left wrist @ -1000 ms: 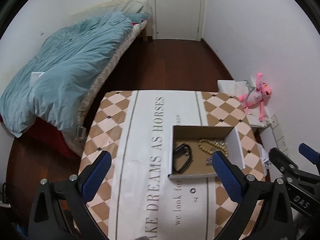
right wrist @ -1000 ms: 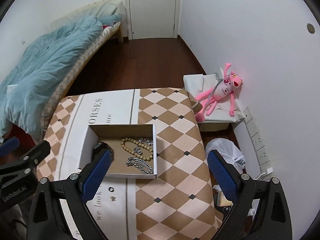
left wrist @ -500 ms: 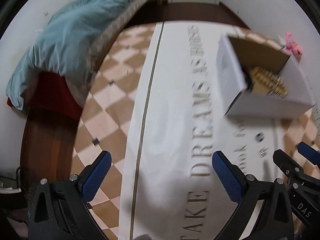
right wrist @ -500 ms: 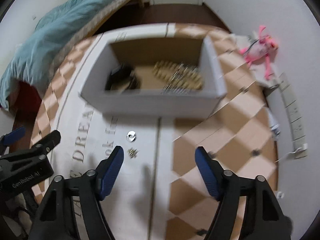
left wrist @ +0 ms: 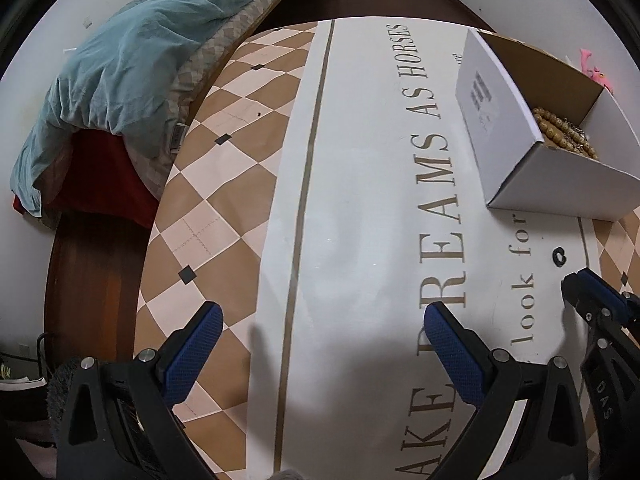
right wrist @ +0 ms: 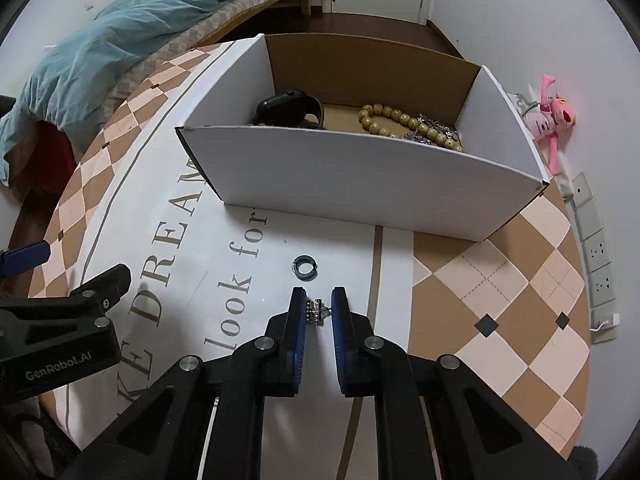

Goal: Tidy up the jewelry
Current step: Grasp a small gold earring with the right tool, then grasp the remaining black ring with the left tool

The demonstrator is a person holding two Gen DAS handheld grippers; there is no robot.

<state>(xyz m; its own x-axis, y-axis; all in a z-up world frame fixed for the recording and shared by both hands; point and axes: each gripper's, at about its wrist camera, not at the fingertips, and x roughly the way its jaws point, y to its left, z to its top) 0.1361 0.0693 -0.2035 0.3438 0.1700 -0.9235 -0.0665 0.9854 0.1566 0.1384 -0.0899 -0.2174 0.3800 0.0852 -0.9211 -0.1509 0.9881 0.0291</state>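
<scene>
Now the right gripper [right wrist: 319, 307] stands narrowed around a small silver charm [right wrist: 316, 312] on the table [right wrist: 480, 292]; a black ring [right wrist: 305, 267] lies just beyond. The left gripper [left wrist: 320, 330] hangs wide open, holding nothing.

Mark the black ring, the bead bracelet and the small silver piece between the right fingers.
black ring [right wrist: 305, 267], right wrist view, its rim.
bead bracelet [right wrist: 394, 114], right wrist view, a bead.
small silver piece [right wrist: 315, 312], right wrist view, its middle.

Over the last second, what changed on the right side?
The right hand-held gripper came down to the table, and its jaws narrowed around the small silver earring. The left hand-held gripper stayed open. Black ring and box unmoved.
</scene>
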